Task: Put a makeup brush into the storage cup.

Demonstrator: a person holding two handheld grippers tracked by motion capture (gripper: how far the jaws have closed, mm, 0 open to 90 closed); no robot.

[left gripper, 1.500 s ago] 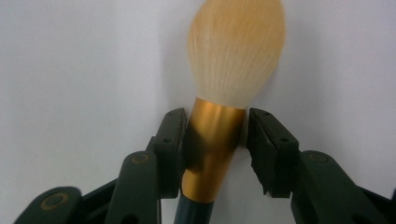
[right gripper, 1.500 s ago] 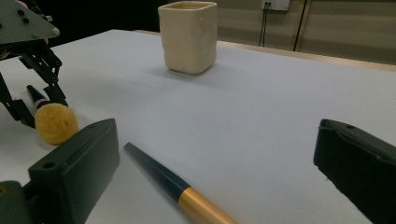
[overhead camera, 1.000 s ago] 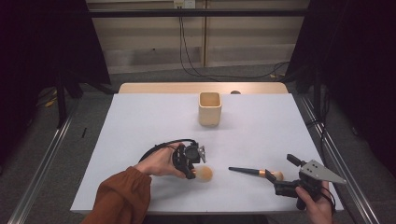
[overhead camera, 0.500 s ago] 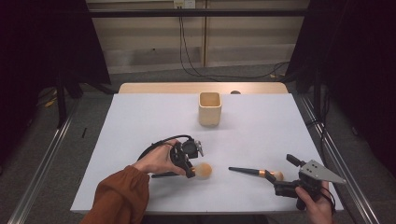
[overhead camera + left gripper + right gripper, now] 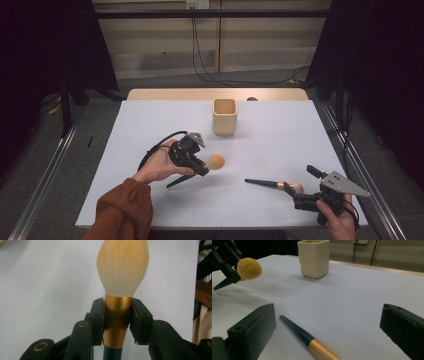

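Holding the big brush by its gold ring, your left gripper is clamped tight; it's light, with soft hair, so don't squeeze that. Your right gripper is wide apart around the small brush, nearer you than the cup.

no text, label or number is legible anywhere.

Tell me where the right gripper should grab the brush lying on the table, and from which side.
Probably the gold ferrule of the lying brush, as the left gripper does on its brush. It lies flat between the right gripper's open fingers, so come down from above, fingers either side, across its length.
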